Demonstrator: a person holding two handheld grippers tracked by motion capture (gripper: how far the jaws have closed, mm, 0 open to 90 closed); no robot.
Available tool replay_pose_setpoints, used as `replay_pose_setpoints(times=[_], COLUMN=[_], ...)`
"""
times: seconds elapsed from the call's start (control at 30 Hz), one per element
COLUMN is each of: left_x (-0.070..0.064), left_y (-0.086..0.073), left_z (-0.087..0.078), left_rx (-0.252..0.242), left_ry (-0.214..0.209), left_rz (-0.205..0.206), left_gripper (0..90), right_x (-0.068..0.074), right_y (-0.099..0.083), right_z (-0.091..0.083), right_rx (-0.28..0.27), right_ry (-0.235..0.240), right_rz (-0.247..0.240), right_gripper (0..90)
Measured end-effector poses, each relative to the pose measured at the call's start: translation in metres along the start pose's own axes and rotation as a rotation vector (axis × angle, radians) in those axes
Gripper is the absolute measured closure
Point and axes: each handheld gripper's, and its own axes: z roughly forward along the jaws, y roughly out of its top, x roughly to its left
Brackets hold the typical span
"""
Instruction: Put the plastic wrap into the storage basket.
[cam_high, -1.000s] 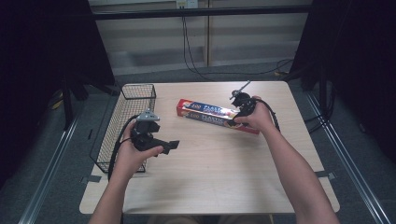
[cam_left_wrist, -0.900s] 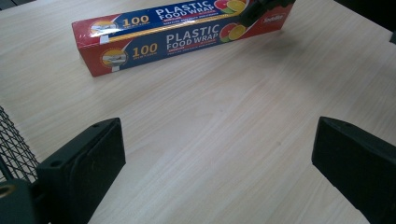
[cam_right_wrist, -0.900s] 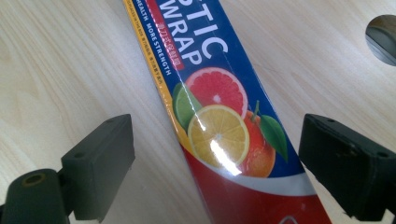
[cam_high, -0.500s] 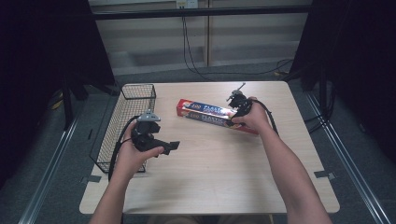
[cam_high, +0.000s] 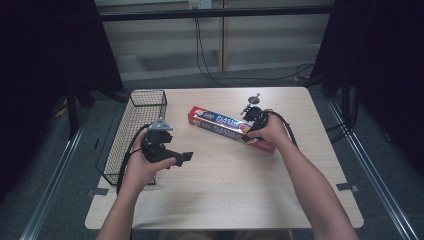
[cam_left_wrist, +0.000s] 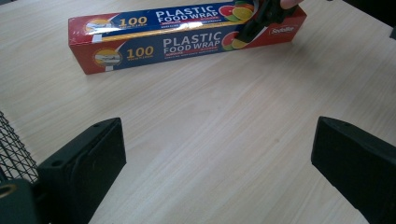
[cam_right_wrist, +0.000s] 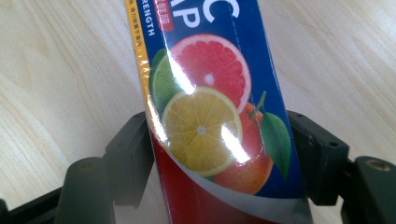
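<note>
We see the plastic wrap box (cam_high: 231, 129) lying flat on the desk (cam_high: 235, 195), a little right of centre and toward the far half, its long axis running from far left to near right. It is a long carton in red and blue, with citrus fruit printed near its right end. Our right gripper (cam_high: 253, 119) sits on that right end; in the right gripper view the box (cam_right_wrist: 210, 116) stands between the two black jaws, which press against its two long sides, so the jaws are clamped on the carton. In the left gripper view the same box (cam_left_wrist: 177, 37) lies across the far part of the desk (cam_left_wrist: 210, 140), with the right gripper (cam_left_wrist: 261, 16) at its right end.

Our left gripper (cam_high: 167, 155) is held over the left part of the desk, well apart from the box and pointing right toward it. Its jaws are wide apart with nothing between them but bare wood.

Just left of the left gripper a black wire basket (cam_high: 131, 135) stands along the left edge of the desk; a bit of its mesh (cam_left_wrist: 14, 154) shows beside the left jaw.
</note>
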Motion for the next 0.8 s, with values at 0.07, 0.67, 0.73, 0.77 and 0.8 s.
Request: replay_pose_setpoints(times=[0.07,0.67,0.73,0.77,0.8], left_x=[0.000,0.002,0.002,0.002,0.002], left_y=[0.000,-0.002,-0.002,-0.002,-0.002], left_z=[0.001,0.000,-0.001,-0.001,-0.001], left_rx=[0.005,0.012,0.011,0.009,0.012], left_ry=[0.001,0.012,0.012,0.014,0.015], left_rz=[-0.001,-0.017,-0.013,-0.012,-0.009], left_gripper=[3.0,3.2,3.3,3.3,3.3], right_x=[0.001,0.003,0.006,0.008,0.008], right_y=[0.000,0.005,0.003,0.003,0.003], right_z=[0.001,0.007,0.007,0.005,0.005], right_rx=[0.005,0.086,0.080,0.083,0.078], right_ry=[-0.003,0.057,0.073,0.078,0.076], right_rz=[0.003,-0.021,-0.018,-0.001,-0.026], right_gripper=[29.8,41.5,42.2,42.3,42.4])
